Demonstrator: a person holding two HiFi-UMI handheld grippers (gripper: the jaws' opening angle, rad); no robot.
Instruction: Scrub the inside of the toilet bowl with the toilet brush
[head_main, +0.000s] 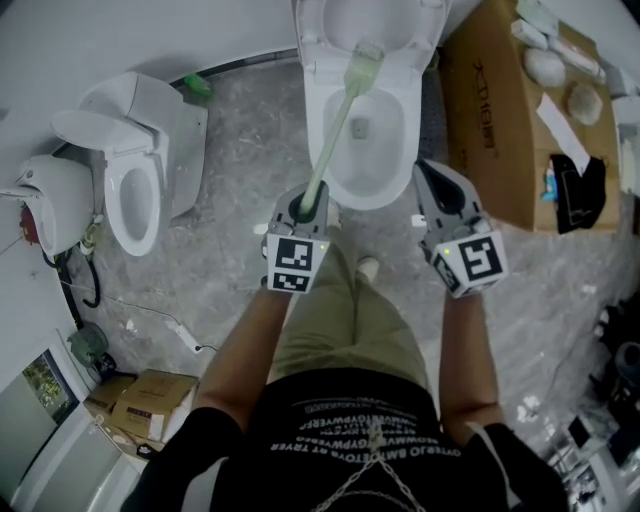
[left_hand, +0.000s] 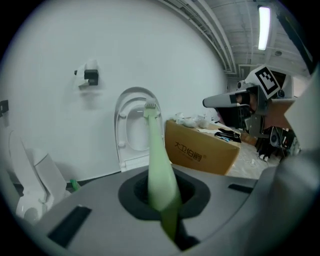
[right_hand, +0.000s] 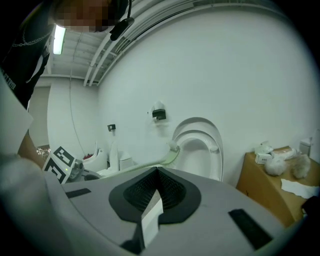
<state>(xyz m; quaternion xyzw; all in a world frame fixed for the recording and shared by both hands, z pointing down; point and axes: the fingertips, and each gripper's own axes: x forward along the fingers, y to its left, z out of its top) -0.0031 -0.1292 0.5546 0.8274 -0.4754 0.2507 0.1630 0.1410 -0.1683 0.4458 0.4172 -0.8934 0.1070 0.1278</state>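
The white toilet (head_main: 385, 185) stands ahead of me with its lid (head_main: 375, 20) raised and the bowl open. My left gripper (head_main: 308, 205) is shut on the handle of the pale green toilet brush (head_main: 335, 125). The brush slants up and to the right, and its head (head_main: 366, 58) is over the back of the bowl near the hinge. In the left gripper view the brush (left_hand: 159, 165) runs out from between the jaws of the left gripper (left_hand: 165, 200) toward the lid (left_hand: 131, 125). My right gripper (head_main: 440, 190) hovers at the bowl's front right edge, shut and holding nothing; it (right_hand: 155, 195) faces the lid (right_hand: 200, 145).
A second toilet (head_main: 135, 170) stands at the left by the wall. A big cardboard box (head_main: 495, 110) with loose items on top sits right of the toilet. Small boxes (head_main: 140, 400) and a cable (head_main: 150, 310) lie on the floor at lower left.
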